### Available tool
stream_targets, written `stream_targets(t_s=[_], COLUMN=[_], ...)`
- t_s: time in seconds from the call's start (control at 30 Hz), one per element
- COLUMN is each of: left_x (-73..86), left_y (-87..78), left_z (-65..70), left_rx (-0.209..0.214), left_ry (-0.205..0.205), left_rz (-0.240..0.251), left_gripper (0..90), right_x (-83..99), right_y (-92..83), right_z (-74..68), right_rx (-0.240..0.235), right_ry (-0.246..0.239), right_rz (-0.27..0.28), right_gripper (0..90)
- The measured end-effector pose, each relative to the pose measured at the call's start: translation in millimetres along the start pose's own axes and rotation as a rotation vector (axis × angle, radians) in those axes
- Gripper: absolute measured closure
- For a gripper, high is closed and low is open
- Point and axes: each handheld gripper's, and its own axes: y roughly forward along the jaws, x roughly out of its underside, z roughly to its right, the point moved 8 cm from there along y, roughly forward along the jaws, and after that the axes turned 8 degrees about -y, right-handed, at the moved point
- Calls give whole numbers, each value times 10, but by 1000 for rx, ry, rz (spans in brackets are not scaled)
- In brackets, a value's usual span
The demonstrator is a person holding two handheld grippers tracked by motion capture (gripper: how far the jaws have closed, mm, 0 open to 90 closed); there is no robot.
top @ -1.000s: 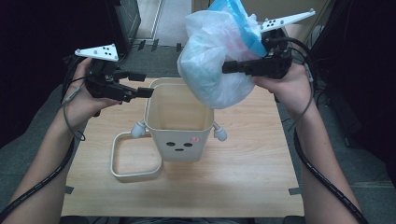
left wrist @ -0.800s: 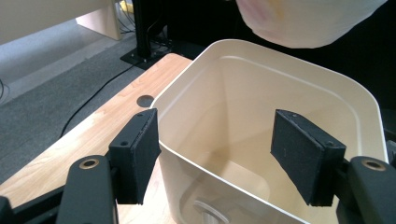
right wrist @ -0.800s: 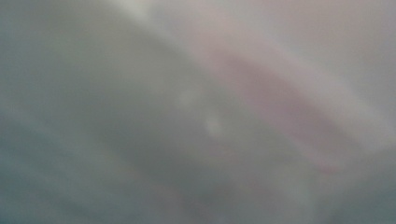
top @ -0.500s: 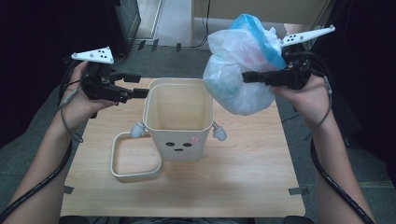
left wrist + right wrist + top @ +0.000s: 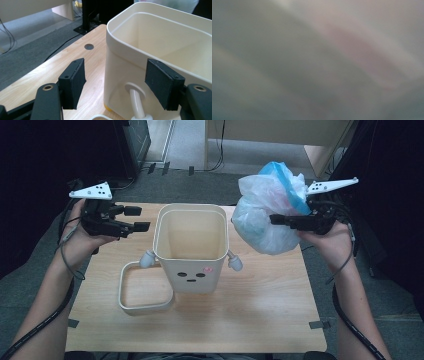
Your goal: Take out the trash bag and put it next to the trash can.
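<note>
Carrying the filled plastic bag [image 5: 267, 220] clear of the bin [image 5: 192, 247], off its right side above the desk [image 5: 260, 315]. Right gripper [image 5: 275, 219] pinching the bag, fingers just easing apart; left gripper [image 5: 145, 219] spread wide beside the rim. Next: lowering the bag gently, then releasing.

The high view looks forward and steeply down from above the person's side of the table [image 5: 200, 330], far enough back to take in the whole tabletop, with the cream bin [image 5: 192, 247] near its centre. The left gripper view sits low and very close beside the bin [image 5: 160, 47], looking along its own jaws at the bin's outer wall and rim, with floor beyond the table edge. The right gripper view is pressed against the plastic bag [image 5: 317, 60], too near to focus; the high view shows that bag [image 5: 267, 215] right of the bin.
</note>
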Motion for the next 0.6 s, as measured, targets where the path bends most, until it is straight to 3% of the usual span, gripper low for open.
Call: stream_targets(t_s=[0.3,0.43,0.6], left_x=[302,429,523], left_y=[3,59,103], left_z=[-187,-217,-224], left_rx=[-34,-50,-45], left_ry=[-25,-8,6], left_rz=[0,-21,-12], left_gripper=[319,318,318], right_x=[384,522,671], right_y=[166,276,386], right_z=[89,81,90], right_rx=[23,19,28], right_ry=[18,26,27], right_rz=[-28,-36,-52], right_gripper=[744,739,730])
